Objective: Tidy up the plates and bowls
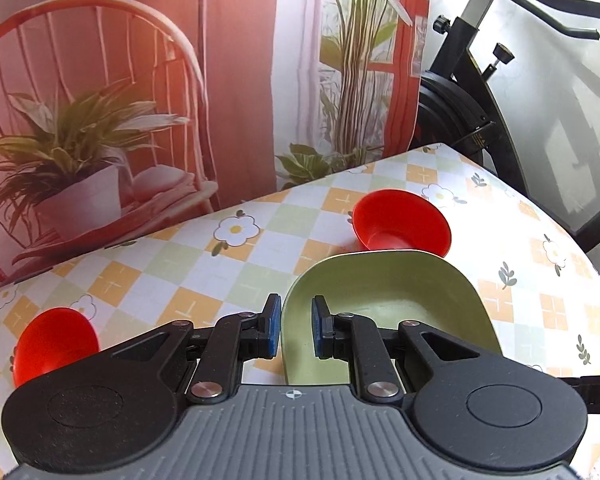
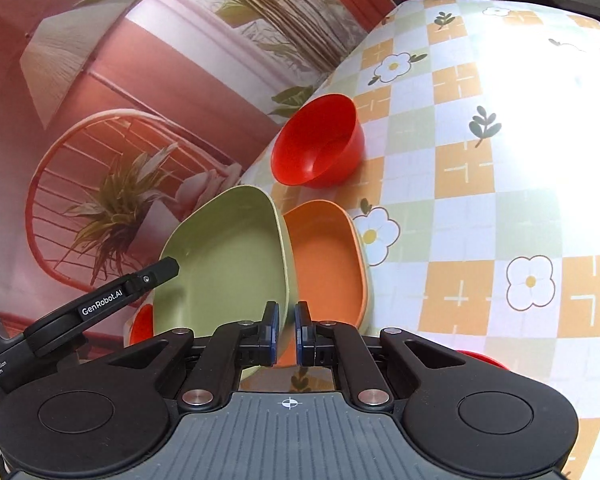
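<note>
I have the green plate [image 2: 224, 256] gripped at two places on its rim, one claw to each side, so it hangs level enough to steer. My left claw [image 1: 296, 330] has the rim between its blue pads [image 1: 319, 330]: one pad inside the dish, one outside. My right claw [image 2: 286, 332] pinches the opposite edge, its pads nearly together with the thin rim between them. In the right wrist view the plate is tilted and raised, overlapping the orange plate [image 2: 324, 256], which sits on the counter [image 2: 480, 220] just beneath and beside it. I judge I am bringing green onto orange to make one stack; whether they already touch I cannot tell.

Beyond the plates stands a red bowl [image 2: 320, 144], upright and apart from them. Another red bowl [image 1: 54, 344] sits near the counter's edge by my left claw, partly hidden behind it. Those bowls look like the next pair to nest. Behind everything hangs a printed backdrop [image 1: 100, 120].
</note>
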Action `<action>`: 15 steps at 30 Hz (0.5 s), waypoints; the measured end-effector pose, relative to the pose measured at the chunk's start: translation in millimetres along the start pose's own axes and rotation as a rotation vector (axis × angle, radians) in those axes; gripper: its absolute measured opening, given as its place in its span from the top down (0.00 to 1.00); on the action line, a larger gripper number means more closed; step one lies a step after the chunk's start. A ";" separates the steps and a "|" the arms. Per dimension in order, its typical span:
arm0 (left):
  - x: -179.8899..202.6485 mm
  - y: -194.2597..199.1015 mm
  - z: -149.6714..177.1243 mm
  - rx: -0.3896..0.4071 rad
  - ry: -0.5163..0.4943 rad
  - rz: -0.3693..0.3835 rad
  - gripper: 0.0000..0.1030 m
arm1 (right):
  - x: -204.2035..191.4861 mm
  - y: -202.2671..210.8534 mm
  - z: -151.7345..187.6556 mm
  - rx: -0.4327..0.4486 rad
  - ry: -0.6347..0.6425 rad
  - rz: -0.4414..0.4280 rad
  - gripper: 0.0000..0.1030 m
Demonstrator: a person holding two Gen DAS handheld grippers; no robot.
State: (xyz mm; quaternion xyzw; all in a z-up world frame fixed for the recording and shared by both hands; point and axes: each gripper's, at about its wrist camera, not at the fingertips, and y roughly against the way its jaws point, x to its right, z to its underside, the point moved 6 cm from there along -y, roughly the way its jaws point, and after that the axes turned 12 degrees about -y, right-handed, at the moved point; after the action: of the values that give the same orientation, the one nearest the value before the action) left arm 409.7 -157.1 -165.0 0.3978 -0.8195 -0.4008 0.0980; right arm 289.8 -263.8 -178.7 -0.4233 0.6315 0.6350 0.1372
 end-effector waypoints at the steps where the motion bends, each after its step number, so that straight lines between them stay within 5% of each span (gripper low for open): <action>1: 0.7 -3.1 0.2 -0.005 0.002 0.002 0.83 | 1.9 -1.0 -1.5 0.000 -0.002 0.003 0.93; 15: 9.3 -25.4 3.0 -0.047 -0.006 0.028 0.83 | 19.6 -12.0 -6.9 0.008 -0.002 0.056 0.93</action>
State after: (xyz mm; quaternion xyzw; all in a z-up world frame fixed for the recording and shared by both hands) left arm 416.6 -171.3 -187.2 0.3824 -0.8157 -0.4198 0.1103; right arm 289.0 -275.2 -199.8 -0.4045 0.6453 0.6365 0.1216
